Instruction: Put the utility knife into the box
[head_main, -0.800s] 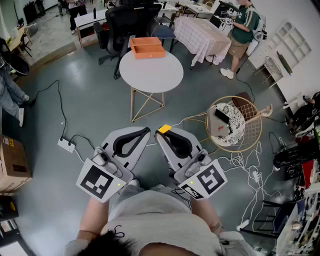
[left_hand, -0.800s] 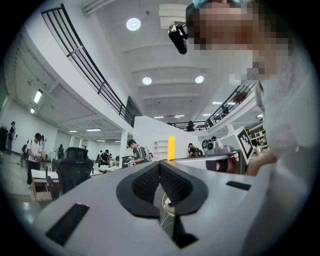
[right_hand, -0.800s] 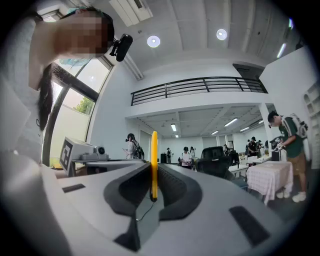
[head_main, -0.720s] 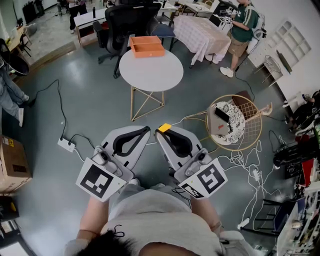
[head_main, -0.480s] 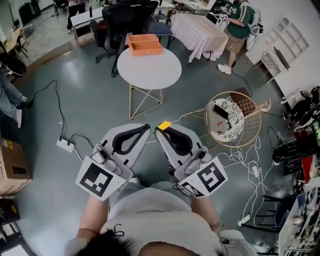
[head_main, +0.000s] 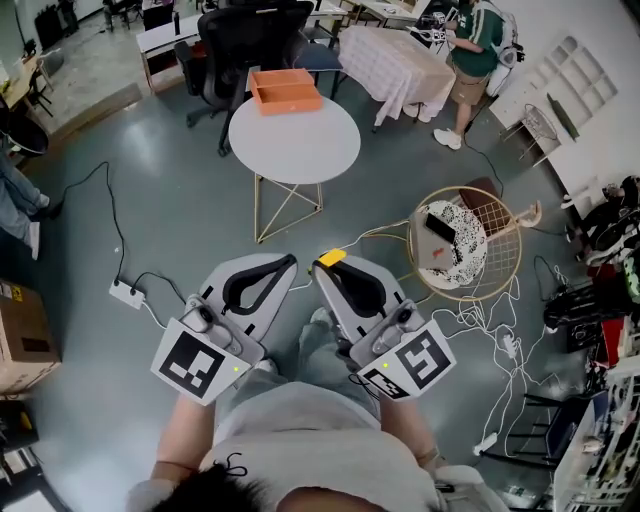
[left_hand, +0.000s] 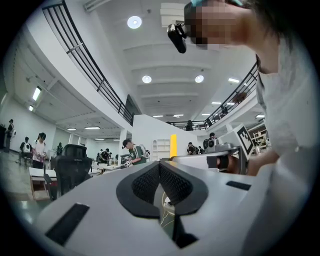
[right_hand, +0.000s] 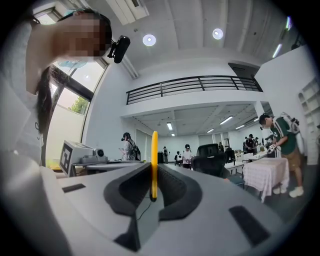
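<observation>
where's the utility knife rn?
The utility knife is clamped in the right gripper, yellow end poking past its jaws at head-view centre, over the floor, short of the round table carrying the orange box.

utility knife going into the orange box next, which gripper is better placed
Right. The right gripper is shut on the yellow utility knife, while the left gripper has its jaws together on nothing. The orange box on the round white table lies ahead, roughly between both.

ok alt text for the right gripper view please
The right gripper, seen along its grey jaws, is shut on a thin yellow utility knife that stands edge-on. Beyond are a black office chair and a cloth-covered table.
</observation>
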